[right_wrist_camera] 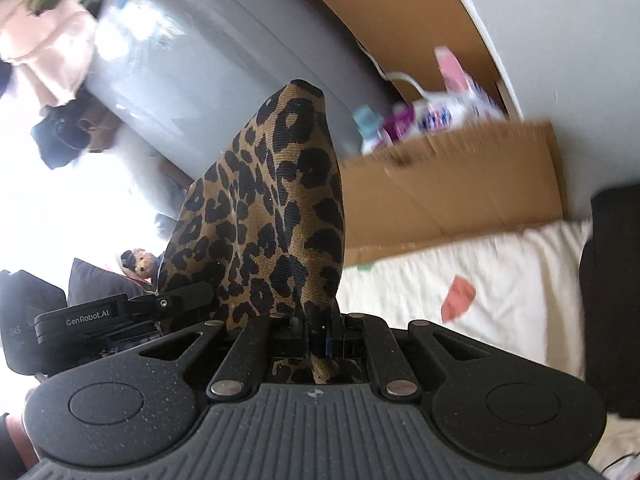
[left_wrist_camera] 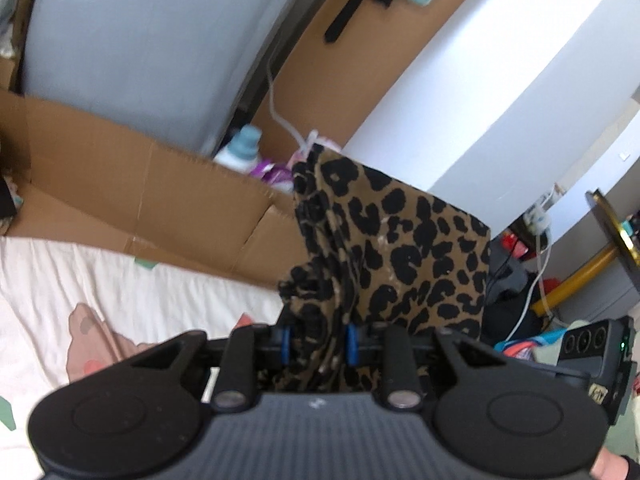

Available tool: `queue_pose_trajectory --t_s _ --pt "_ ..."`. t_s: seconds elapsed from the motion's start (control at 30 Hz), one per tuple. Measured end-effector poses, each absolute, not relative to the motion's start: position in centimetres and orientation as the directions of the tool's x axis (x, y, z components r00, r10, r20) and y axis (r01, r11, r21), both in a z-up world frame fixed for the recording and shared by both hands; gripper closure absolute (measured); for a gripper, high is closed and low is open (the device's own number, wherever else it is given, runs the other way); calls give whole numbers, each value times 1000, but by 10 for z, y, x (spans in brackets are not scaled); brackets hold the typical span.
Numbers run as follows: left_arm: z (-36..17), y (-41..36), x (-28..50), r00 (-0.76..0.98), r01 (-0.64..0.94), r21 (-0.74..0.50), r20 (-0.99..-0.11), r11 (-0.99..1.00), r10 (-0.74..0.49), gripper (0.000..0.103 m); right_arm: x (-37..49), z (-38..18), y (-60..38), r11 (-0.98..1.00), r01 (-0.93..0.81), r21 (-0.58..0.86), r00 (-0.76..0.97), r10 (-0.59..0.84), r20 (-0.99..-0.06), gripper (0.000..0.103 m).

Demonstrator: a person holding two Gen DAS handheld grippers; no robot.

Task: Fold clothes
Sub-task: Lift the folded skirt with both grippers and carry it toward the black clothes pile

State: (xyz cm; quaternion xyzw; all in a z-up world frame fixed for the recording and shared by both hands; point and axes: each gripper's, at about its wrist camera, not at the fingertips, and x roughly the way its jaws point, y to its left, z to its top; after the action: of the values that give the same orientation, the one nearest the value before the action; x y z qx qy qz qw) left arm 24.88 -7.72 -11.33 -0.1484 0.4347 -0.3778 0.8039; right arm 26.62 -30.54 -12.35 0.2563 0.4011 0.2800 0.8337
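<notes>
A leopard-print garment [left_wrist_camera: 400,248], brown with black spots, is held up off the bed by both grippers. My left gripper [left_wrist_camera: 318,344] is shut on a bunched fold of it, the cloth rising between the blue-padded fingers [left_wrist_camera: 352,346]. In the right wrist view the same leopard-print garment [right_wrist_camera: 272,216] stands up in a peak from my right gripper [right_wrist_camera: 316,336], which is shut tight on its lower edge. The other gripper [right_wrist_camera: 120,312] shows at the left of that view, close beside the cloth. How the rest of the garment hangs is hidden.
A pale patterned bedsheet [left_wrist_camera: 120,288] lies below. A brown cardboard box [left_wrist_camera: 140,196] stands along the bed's far side, with bottles [left_wrist_camera: 240,152] behind it. A grey panel [left_wrist_camera: 140,40] and a white wall rise beyond. Dark fabric [right_wrist_camera: 612,300] fills the right edge.
</notes>
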Motion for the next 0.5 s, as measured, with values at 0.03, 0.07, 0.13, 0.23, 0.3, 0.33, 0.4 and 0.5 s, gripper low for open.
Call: queue_pose_trajectory --t_s 0.03,0.07,0.13,0.23,0.3,0.33,0.4,0.5 --pt "-104 -77 245 344 482 -565 -581 670 -738 77 264 -113 -307 716 -267 645 527 668 -524 98" --pt "-95 -77 242 354 485 -561 -576 671 -737 77 262 -103 -309 721 -274 637 535 664 -522 98" --pt "-79 -76 236 368 486 -564 -560 667 -742 77 257 -84 -315 729 -288 621 552 656 -515 98" --pt "-54 -75 226 386 487 -566 -543 665 -746 77 251 -57 -326 734 -296 612 577 647 -497 98" --pt "-38 -78 219 396 496 -559 -536 664 -746 77 247 -40 -334 740 -299 602 595 638 -489 98" --pt "-31 -81 215 399 500 -557 -532 663 -747 77 245 -31 -338 744 -300 597 603 633 -485 98" --pt "-20 -88 208 403 505 -557 -523 659 -751 77 240 -15 -349 750 -303 588 620 623 -477 98" --pt "-3 -100 197 408 513 -557 -511 653 -757 77 235 6 -366 759 -301 577 639 610 -469 98"
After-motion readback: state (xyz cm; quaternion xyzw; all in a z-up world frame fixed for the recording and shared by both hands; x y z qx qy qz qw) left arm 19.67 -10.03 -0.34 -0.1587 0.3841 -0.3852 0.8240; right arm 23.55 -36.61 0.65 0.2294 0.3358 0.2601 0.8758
